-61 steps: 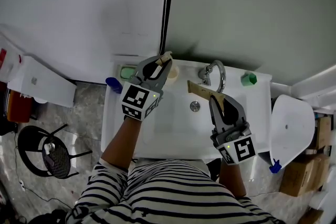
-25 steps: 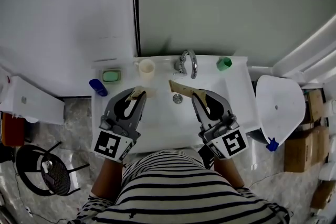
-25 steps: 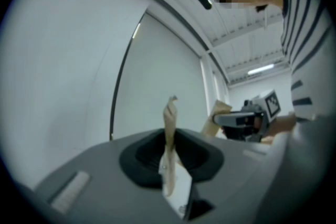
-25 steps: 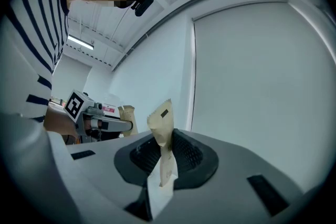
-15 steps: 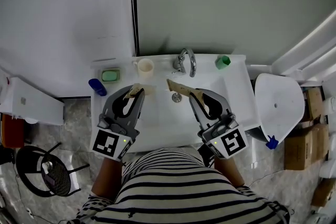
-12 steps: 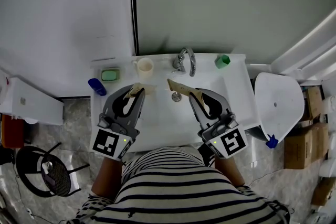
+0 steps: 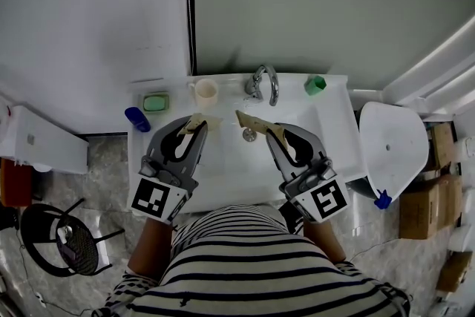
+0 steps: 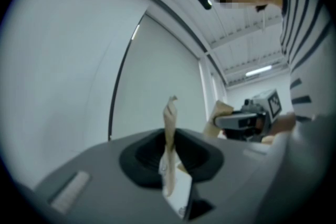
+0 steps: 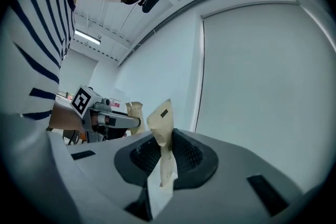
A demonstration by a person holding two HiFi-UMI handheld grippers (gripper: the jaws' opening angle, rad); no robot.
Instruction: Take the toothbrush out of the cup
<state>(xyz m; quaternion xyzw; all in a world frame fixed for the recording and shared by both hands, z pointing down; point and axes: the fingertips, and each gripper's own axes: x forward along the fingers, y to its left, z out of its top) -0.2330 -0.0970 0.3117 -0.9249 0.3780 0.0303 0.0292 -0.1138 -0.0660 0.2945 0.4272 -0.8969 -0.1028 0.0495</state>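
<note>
A cream cup stands on the back ledge of the white sink, left of the faucet. I can make out no toothbrush in any view. My left gripper hovers over the basin's left part, short of the cup and apart from it, its tan taped fingertips pressed together with nothing seen between them. My right gripper hangs over the drain, its tan fingertips also together and empty. Both point level at the grey wall.
A green soap dish and a blue object sit at the sink's left end. A green item sits at its back right. A white toilet lid lies to the right, a black chair to the lower left.
The left gripper, earlier right at the cup, has drawn back toward the person. Over the last second both grippers have stayed almost still.
</note>
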